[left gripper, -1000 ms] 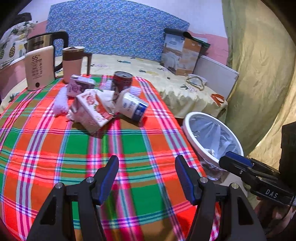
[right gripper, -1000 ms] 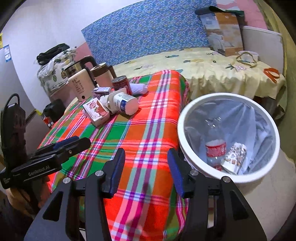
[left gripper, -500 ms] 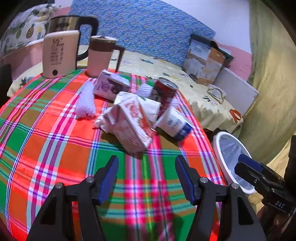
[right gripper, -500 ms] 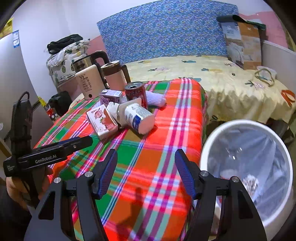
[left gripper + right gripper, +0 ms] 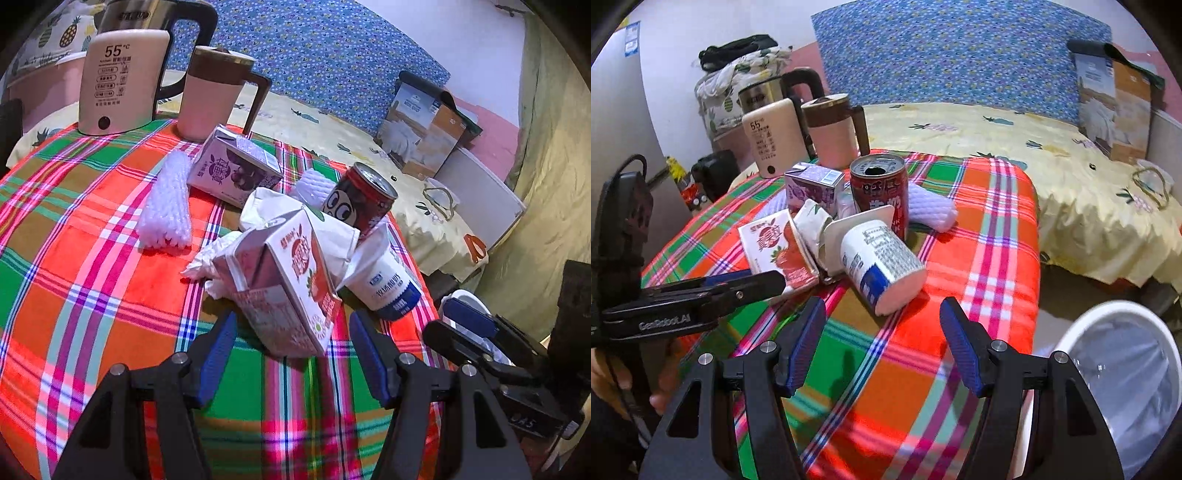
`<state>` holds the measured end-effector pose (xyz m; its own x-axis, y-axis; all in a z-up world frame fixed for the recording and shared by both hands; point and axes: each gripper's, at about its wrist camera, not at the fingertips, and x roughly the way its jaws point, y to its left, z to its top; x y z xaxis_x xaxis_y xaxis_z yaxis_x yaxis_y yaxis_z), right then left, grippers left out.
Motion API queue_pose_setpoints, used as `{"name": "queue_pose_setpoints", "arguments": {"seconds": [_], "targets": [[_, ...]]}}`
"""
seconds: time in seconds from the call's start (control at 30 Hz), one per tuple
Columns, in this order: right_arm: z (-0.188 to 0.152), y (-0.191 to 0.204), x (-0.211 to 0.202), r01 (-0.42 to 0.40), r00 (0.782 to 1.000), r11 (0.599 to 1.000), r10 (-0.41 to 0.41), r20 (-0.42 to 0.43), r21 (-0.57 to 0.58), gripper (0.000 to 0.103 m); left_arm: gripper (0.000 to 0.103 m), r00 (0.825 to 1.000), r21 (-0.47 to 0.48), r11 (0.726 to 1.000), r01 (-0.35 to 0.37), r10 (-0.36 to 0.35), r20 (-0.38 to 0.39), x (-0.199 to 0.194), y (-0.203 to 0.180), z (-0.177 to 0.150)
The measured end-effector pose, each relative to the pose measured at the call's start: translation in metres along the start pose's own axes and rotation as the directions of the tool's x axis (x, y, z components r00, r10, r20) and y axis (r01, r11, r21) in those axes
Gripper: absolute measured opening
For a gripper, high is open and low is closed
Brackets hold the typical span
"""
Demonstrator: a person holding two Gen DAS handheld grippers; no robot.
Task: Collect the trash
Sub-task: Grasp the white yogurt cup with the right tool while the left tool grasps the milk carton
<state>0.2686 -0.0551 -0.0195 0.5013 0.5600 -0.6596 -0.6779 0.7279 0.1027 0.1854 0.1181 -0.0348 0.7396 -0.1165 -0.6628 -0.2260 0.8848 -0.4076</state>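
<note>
left gripper wide, empty, lined up on red strawberry carton at frame centre | right gripper wide, empty, facing tipped white yoghurt cup | white lined bin lower right, close for drops

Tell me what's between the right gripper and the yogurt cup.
Only bare plaid cloth separates the open right gripper from the tipped yogurt cup, clear in the right wrist view.

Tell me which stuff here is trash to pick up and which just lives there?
Trash job: strawberry milk carton, purple juice carton, red drink can, white yogurt cup, crumpled white paper, white foam netting, white lined bin.

Just there: cream electric kettle, pink lidded jug, cardboard box.
</note>
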Motion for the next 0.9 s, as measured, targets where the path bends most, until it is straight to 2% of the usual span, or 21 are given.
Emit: {"name": "queue_pose_setpoints", "arguments": {"seconds": [0.2,0.23,0.3,0.47,0.57,0.6,0.9], "targets": [[0.010,-0.008,0.014,0.003,1.000,0.999,-0.003,-0.020,-0.036,0.066,0.065,1.000,-0.018,1.000,0.019,-0.019,-0.009,0.009,0.004,0.002],[0.011,-0.009,0.017,-0.003,1.000,0.999,0.001,-0.027,-0.037,0.066,0.063,1.000,-0.017,1.000,0.021,-0.021,-0.006,0.009,0.004,0.001],[0.014,-0.012,0.022,-0.023,0.999,0.999,0.021,-0.040,-0.041,0.066,0.052,1.000,-0.013,1.000,0.022,-0.022,-0.006,0.009,0.005,0.000],[0.014,-0.009,0.032,-0.047,0.996,0.997,0.042,-0.074,-0.063,0.066,0.039,0.999,0.002,0.999,0.039,-0.039,0.001,0.002,0.005,-0.002],[0.011,-0.005,0.031,-0.069,0.993,0.997,0.064,-0.101,-0.043,0.065,0.039,0.999,0.021,0.999,0.036,-0.037,0.010,-0.005,0.005,-0.005],[0.010,-0.004,0.030,-0.077,0.992,0.997,0.073,-0.105,-0.030,0.058,0.038,0.999,0.026,0.999,0.034,-0.034,0.013,-0.008,0.004,-0.006],[-0.008,0.003,0.002,-0.057,0.996,0.997,0.060,-0.066,0.048,0.057,0.037,0.999,0.073,0.997,0.017,-0.019,0.030,-0.029,0.000,-0.017]]}}
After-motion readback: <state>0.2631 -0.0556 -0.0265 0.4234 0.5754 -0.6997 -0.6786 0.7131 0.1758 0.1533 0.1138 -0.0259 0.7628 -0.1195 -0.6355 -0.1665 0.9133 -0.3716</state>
